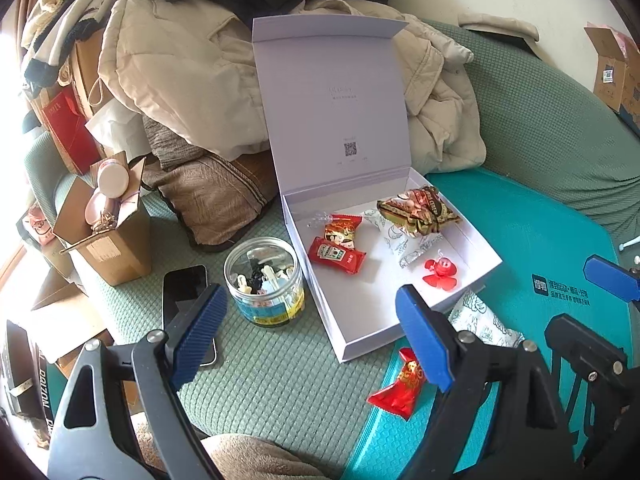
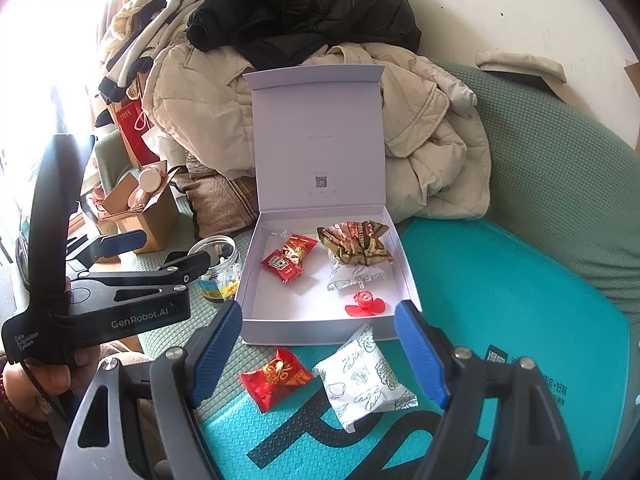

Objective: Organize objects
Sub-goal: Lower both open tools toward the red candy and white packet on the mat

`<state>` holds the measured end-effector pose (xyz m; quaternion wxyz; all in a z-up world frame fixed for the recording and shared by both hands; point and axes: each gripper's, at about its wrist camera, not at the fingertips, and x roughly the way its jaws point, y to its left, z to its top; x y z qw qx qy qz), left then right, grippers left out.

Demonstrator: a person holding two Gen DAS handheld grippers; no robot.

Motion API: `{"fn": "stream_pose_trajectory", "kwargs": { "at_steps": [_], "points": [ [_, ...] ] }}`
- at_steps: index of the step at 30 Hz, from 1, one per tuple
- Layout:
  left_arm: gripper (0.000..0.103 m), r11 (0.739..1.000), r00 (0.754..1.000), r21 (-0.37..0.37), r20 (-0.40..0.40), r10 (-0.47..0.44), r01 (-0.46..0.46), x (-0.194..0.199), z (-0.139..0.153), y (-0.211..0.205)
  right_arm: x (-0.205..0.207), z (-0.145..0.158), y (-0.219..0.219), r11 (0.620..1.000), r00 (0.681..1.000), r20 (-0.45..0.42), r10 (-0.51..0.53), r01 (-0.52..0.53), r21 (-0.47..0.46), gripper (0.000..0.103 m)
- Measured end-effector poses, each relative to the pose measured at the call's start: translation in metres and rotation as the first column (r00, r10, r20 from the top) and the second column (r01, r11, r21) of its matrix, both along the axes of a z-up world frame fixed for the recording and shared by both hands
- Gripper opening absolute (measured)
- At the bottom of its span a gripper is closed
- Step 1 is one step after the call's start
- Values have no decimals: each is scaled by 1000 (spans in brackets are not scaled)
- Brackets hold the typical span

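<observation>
An open white box (image 1: 360,336) (image 2: 320,326) stands on the green sofa, lid upright. Inside lie a ketchup sachet (image 1: 336,255) (image 2: 280,266), a red candy, a gold wrapper (image 1: 416,210) (image 2: 354,240), a white patterned packet and a red plastic toy (image 1: 440,274) (image 2: 366,304). In front of the box lie a red candy packet (image 1: 398,386) (image 2: 276,376) and a white patterned packet (image 2: 364,376) (image 1: 484,322). My left gripper (image 1: 312,336) is open and empty, near the box's front. My right gripper (image 2: 318,350) is open and empty above these two packets.
A clear jar (image 1: 264,280) of small items and a black phone (image 1: 184,292) lie left of the box. A cardboard box (image 1: 108,232) stands further left. Piled coats (image 2: 320,92) sit behind. A teal mat (image 2: 500,300) covers the sofa's right part.
</observation>
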<state>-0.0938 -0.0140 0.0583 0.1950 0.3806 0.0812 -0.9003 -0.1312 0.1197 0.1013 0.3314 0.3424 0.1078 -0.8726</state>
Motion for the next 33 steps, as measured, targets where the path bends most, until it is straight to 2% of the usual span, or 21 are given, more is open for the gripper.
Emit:
{"fn": "stream_pose_trajectory", "kwargs": {
  "at_steps": [12,27,33],
  "points": [
    [86,995,995,60,67,-78,74,3,-38,17,8,-44,13,999,995,92,-33,30,32,80],
    [86,984,972,111,176,-156,138,-5,-86,42,5,-95,32,993,977,200,-78,60,98,80],
    [86,979,962,108,197,-191,172,-12,-101,51,2,-111,38,987,977,193,-91,64,145,80]
  ]
}}
